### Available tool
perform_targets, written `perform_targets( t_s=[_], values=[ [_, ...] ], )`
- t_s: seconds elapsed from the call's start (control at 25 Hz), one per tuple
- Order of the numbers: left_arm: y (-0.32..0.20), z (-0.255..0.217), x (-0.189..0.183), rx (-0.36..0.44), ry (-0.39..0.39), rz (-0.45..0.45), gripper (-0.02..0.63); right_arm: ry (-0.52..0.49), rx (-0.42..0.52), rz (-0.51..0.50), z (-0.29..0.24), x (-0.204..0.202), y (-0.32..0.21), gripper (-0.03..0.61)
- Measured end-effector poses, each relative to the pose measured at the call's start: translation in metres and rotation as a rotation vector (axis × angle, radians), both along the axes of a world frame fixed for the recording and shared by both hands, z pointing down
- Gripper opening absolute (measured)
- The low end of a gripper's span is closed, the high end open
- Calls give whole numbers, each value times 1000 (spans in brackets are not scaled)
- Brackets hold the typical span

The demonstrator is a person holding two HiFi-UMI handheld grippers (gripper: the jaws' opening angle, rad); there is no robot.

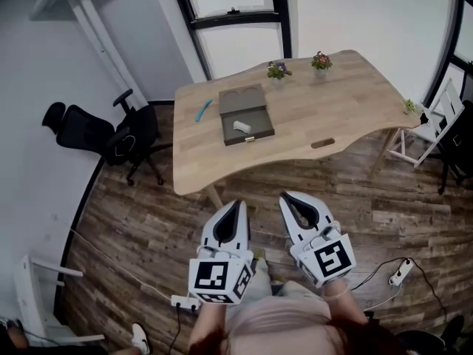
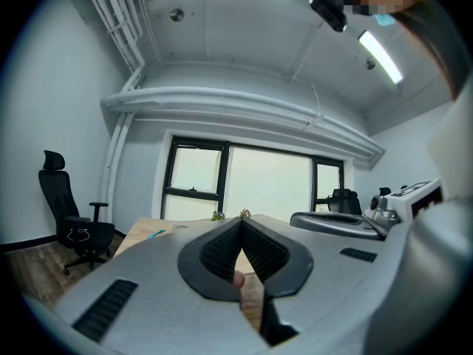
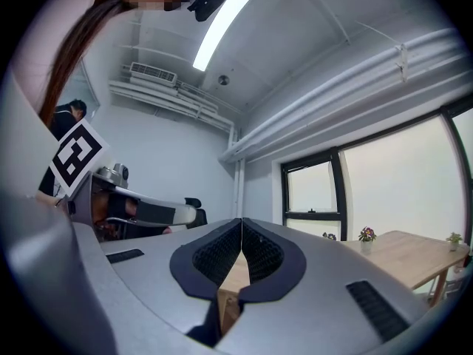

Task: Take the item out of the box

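Head view — open box [image 1: 246, 115] on table [image 1: 340, 102] — white item [image 1: 242, 126] inside

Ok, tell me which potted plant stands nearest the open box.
The left one of the far-edge pair, just beyond the box. Its neighbour stands further right; the third is at the table's right end.
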State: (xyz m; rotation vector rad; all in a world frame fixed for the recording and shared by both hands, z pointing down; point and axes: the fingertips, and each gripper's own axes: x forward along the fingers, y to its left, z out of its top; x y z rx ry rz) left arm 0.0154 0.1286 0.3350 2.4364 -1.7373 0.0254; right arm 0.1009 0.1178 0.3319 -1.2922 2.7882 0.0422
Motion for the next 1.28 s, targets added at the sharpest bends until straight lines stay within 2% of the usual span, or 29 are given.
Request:
perform_targets(
  t_s=[0.68,1.28],
  values=[
    [-88,16,-16,-29,-2,18,0,20,-14,24,9,-17,-90,0],
    [-167,15,-64,-30,-1,44,0,52,2,19,7,-65,-171,0]
  ],
)
